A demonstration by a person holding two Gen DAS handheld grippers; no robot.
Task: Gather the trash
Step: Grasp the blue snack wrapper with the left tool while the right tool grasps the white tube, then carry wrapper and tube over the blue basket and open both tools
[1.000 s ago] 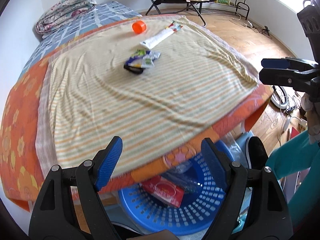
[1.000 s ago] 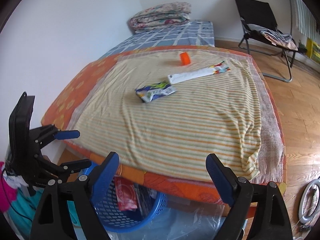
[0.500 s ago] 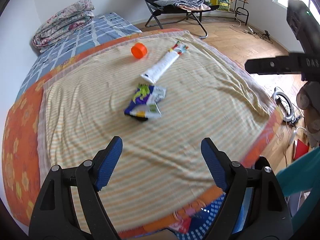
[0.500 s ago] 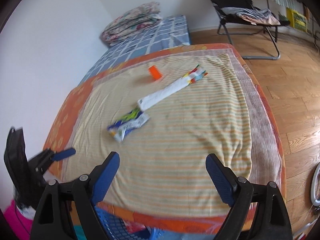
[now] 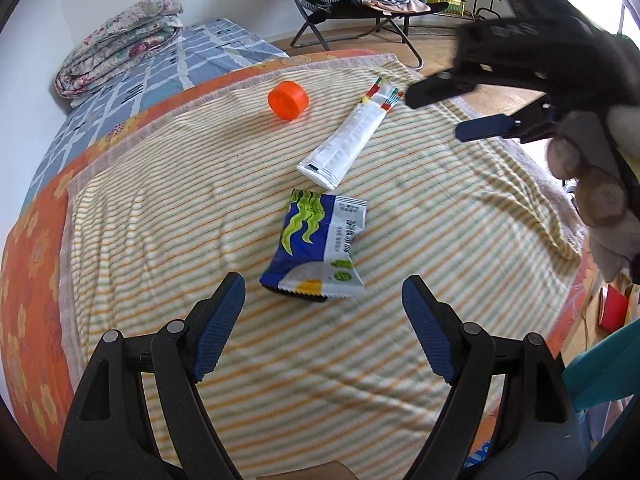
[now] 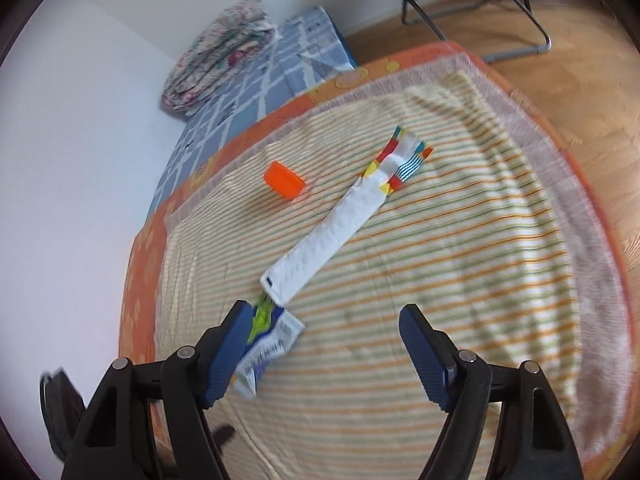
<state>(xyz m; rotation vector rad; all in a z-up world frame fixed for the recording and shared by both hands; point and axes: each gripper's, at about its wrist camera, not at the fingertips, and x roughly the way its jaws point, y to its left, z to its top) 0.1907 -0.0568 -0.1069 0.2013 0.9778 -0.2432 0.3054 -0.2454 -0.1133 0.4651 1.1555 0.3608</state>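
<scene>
Three pieces of trash lie on the striped cloth (image 5: 400, 240) over the bed. A blue and green snack wrapper (image 5: 316, 246) (image 6: 266, 344) lies nearest, a long white wrapper (image 5: 352, 136) (image 6: 340, 220) with a colourful end beyond it, and an orange cap (image 5: 288, 100) (image 6: 285, 180) farthest. My left gripper (image 5: 323, 316) hovers open just short of the snack wrapper. My right gripper (image 6: 326, 350) has its jaws closing with nothing between them; its left finger overlaps the snack wrapper's edge in the picture. In the left wrist view the right gripper (image 5: 452, 110) hangs above the cloth near the white wrapper's far end.
A folded floral quilt (image 5: 116, 52) rests on the blue checked bedding (image 5: 160, 76) by the white wall. A black folding chair (image 5: 360, 4) stands on the wooden floor (image 6: 580, 80) beyond the bed. A hand (image 5: 592, 184) holds the right gripper.
Both grippers moved forward from the bed's edge over the striped cloth, so the blue basket below dropped out of view. The right gripper rolled and its jaws narrowed a little.
</scene>
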